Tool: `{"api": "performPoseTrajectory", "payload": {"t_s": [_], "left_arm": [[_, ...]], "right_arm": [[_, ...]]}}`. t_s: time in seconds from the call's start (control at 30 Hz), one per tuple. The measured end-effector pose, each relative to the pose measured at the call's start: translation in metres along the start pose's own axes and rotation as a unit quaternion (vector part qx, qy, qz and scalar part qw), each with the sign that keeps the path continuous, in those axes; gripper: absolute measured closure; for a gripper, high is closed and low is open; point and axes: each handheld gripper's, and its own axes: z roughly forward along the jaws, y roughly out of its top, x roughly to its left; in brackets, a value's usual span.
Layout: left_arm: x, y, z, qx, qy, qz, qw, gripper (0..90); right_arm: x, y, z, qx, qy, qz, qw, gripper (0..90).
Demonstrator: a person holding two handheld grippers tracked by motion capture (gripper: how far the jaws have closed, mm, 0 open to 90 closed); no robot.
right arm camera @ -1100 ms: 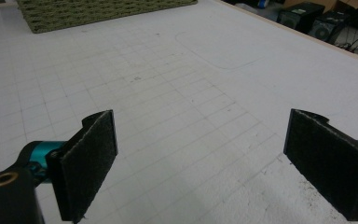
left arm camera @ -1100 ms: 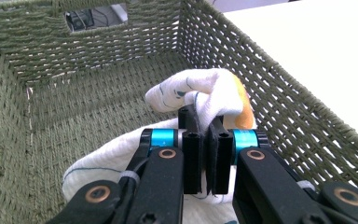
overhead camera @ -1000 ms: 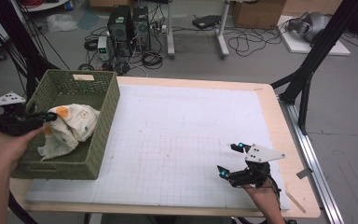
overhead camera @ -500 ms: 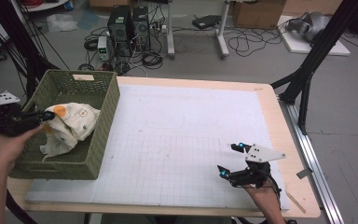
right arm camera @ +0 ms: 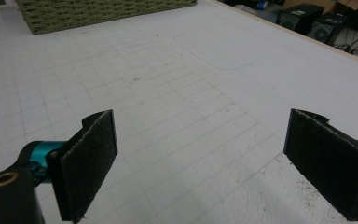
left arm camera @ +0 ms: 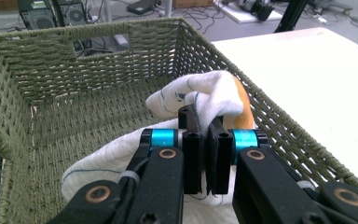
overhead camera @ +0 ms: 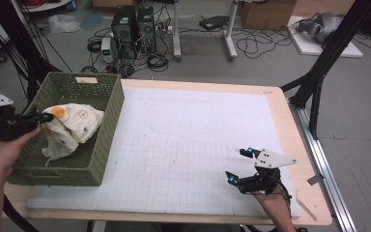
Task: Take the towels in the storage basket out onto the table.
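Cloth [left arm camera: 200, 95] soft, crumpled, woven basket [left arm camera: 98, 51] rectangular

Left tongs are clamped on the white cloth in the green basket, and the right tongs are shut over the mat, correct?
Not quite. The right tongs are open, jaws wide apart over the mat, as the right gripper view shows. The left tongs do clamp the white cloth in the green basket.

The high camera looked down and forward from the person's side, taking in the whole table [overhead camera: 280, 111] and the floor beyond. The left gripper's camera sat close over the basket [left arm camera: 98, 60], facing into it and on to the far floor. The right gripper's camera skimmed low across the gridded mat [right arm camera: 168, 93]; the basket's wall [right arm camera: 98, 14] appeared there too.
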Motion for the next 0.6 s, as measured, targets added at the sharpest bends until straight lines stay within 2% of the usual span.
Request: {"api": "performPoseTrajectory", "payload": {"t_s": [0.47,0.57,0.6], "left_arm": [[-0.002,0.008,-0.008,-0.022,-0.011,0.011,0.9996,86.4],[-0.002,0.013,-0.013,-0.034,-0.009,0.015,0.9993,86.4],[-0.003,0.018,-0.018,-0.046,-0.011,0.016,0.9988,86.4]], "right_arm": [[0.0,0.0,0.0,0.001,0.001,-0.001,1.0,8.8],[0.0,0.0,0.0,0.0,0.0,0.0,1.0,8.8],[0.0,0.0,0.0,0.0,0.0,-0.001,1.0,8.8]]}}
